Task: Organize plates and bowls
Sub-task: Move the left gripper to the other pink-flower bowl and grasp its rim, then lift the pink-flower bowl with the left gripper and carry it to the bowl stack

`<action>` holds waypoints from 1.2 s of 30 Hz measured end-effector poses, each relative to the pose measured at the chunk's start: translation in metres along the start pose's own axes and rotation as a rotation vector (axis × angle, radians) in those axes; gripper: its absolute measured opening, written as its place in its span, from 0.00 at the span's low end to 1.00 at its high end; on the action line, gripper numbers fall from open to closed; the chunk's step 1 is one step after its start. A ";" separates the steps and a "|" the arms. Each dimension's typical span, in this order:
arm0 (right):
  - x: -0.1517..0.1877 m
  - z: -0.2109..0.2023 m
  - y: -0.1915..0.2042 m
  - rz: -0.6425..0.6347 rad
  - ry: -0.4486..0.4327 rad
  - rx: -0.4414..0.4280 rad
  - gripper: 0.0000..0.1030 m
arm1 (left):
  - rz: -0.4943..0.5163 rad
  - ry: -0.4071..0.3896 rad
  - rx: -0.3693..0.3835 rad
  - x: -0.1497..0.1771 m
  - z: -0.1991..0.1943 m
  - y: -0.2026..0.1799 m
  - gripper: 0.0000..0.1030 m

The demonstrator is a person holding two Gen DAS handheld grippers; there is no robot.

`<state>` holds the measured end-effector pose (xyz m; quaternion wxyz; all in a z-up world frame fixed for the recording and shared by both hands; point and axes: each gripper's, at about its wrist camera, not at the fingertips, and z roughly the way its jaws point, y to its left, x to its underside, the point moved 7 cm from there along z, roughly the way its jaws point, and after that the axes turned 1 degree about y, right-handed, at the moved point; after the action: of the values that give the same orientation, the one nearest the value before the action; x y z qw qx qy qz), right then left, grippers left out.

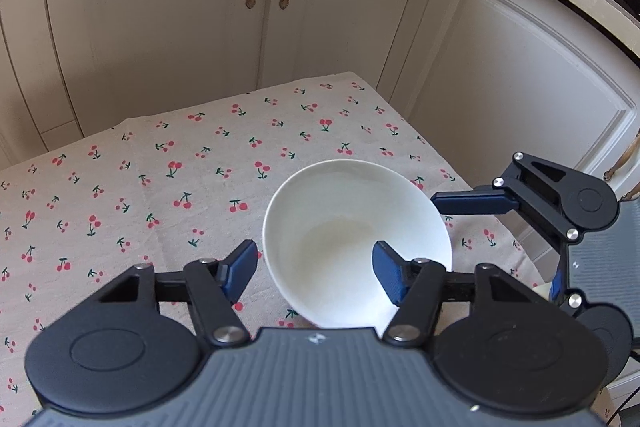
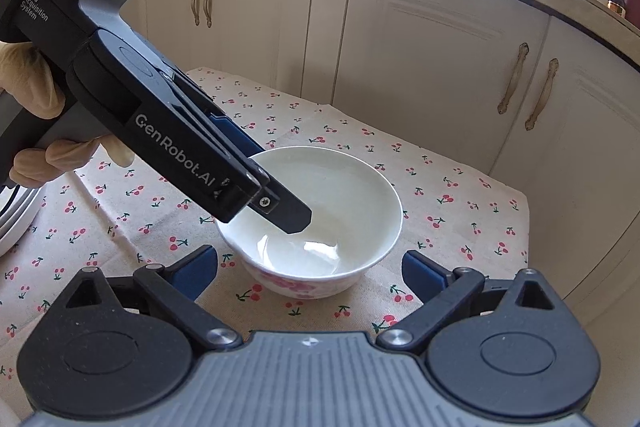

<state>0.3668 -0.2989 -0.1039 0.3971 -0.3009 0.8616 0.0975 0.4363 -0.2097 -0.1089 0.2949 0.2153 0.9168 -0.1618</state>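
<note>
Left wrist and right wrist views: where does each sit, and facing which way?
Left wrist: on left gripper, angled down at bowl, cabinets behind; its fingers straddle the rim, right gripper at right.
Right wrist: on right gripper, angled down at bowl; left gripper and gloved hand show.
Shared: bowl, cloth, cabinets, both grippers.

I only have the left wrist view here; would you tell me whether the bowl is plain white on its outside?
Observer: No, the bowl bears pink flowers low on its outer wall.
Operator: Thank you. Is the right tool open?
Observer: Yes, the right tool stands wide open, pinching nothing.
Operator: And what holds the left tool?
Observer: A gloved hand grips its handle.
</note>
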 end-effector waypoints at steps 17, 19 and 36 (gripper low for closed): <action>-0.004 0.009 -0.003 0.002 0.000 -0.009 0.92 | -0.021 0.000 0.043 0.001 0.010 0.000 0.56; -0.004 0.009 -0.002 0.006 0.001 -0.007 0.92 | -0.021 0.003 0.042 0.001 0.010 0.000 0.56; -0.006 -0.016 0.015 0.005 0.014 0.000 0.92 | -0.007 0.013 0.048 0.005 -0.020 -0.015 0.56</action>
<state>0.3515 -0.2909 -0.0896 0.3905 -0.2994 0.8652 0.0965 0.4154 -0.2127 -0.0939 0.2833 0.2202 0.9152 -0.1833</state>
